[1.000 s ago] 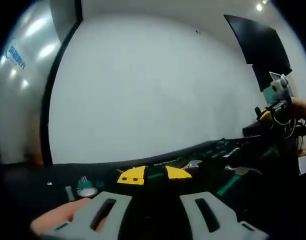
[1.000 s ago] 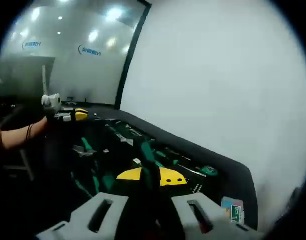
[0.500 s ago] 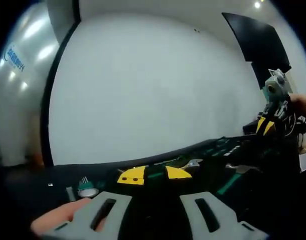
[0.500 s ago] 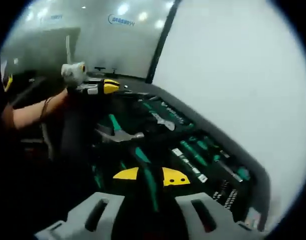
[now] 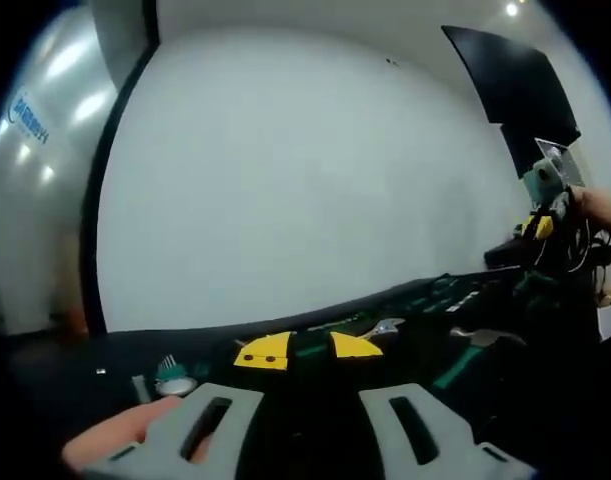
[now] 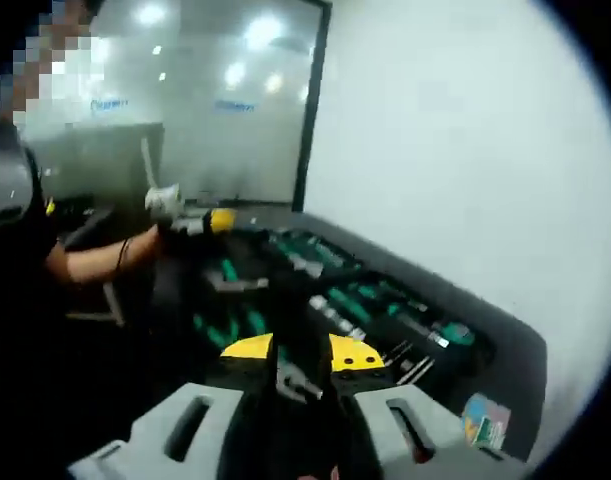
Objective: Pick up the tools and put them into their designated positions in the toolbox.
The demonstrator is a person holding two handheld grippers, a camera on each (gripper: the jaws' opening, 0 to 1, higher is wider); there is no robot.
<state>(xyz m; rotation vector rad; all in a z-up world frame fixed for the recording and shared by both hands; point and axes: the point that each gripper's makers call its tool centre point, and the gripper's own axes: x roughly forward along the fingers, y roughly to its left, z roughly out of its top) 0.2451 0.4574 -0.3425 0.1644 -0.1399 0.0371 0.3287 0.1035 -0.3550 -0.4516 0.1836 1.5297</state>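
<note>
The open black toolbox (image 6: 505,345) holds rows of green-handled tools (image 6: 350,303) in its slots. My right gripper (image 6: 302,352) is shut on a dark tool (image 6: 295,378) with a metal part showing between the yellow tips; it looks like pliers. In the left gripper view the toolbox (image 5: 455,300) stretches off to the right, and the right gripper (image 5: 538,225) hovers above its far end. My left gripper (image 5: 309,350) stands low by the near end, jaws apart with nothing between them. It appears in the right gripper view as the left gripper (image 6: 213,219), held by a hand.
A wrench (image 5: 385,327) and pliers (image 5: 482,339) lie in the case. A small green round part (image 5: 171,380) sits by the left jaw, with a fingertip (image 5: 110,442) beside it. A white wall stands behind. A person's arm (image 6: 90,262) crosses the left side.
The right gripper's view has swung and pulled back over the toolbox; the held tool now shows metal instead of its green handle. The left gripper has stayed still.
</note>
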